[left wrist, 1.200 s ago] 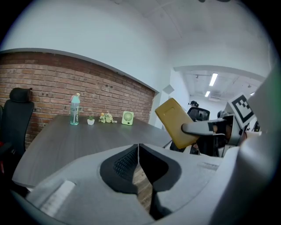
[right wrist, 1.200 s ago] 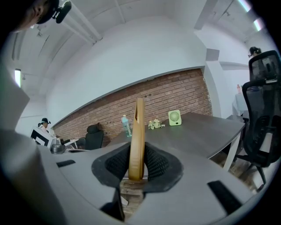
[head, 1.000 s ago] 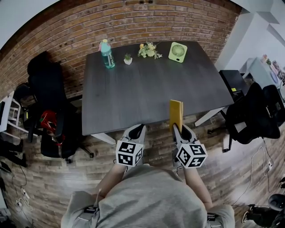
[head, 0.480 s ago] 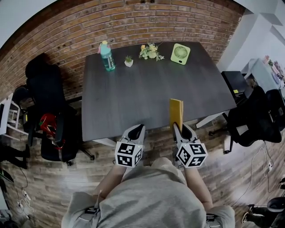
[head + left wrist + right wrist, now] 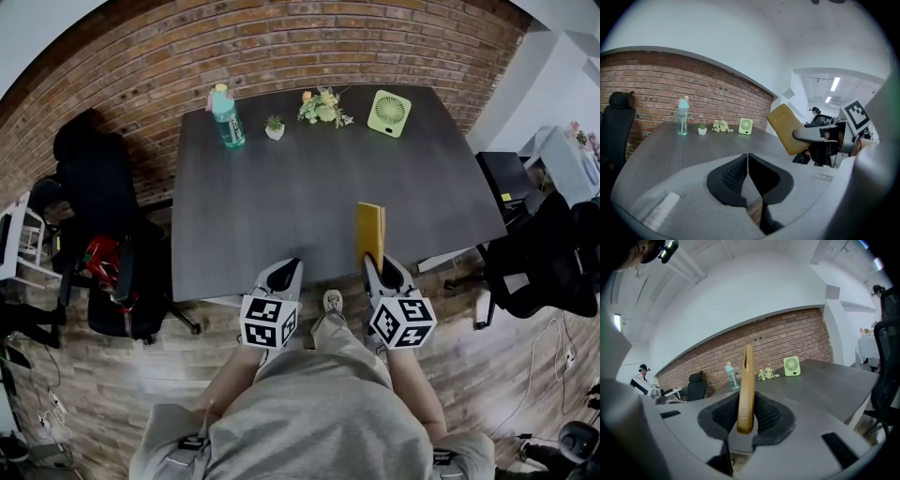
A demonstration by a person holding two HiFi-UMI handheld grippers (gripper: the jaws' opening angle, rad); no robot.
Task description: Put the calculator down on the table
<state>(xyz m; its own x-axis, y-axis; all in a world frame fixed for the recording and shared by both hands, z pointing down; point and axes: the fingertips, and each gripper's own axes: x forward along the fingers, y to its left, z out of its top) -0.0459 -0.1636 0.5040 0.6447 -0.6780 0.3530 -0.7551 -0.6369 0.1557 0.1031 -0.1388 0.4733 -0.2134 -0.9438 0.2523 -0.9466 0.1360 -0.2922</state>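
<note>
Right gripper (image 5: pixel 746 419) clamps the yellow calculator (image 5: pixel 370 232) upright on edge | calculator hangs over the near edge of the dark table (image 5: pixel 281 197) | left gripper (image 5: pixel 748 161) is pinched closed, empty, alongside | bottle (image 5: pixel 226 117) and fan (image 5: pixel 388 113) stand at far edge

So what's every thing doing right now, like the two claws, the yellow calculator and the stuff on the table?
calculator: held up on its edge, not on the table yet.
right claw: shut on the calculator.
left claw: shut, nothing in it.
bottle: standing upright, cap on.
fan: standing upright; can't tell if it's spinning.
potted plant: upright.
flowers: lying on the table.
</note>
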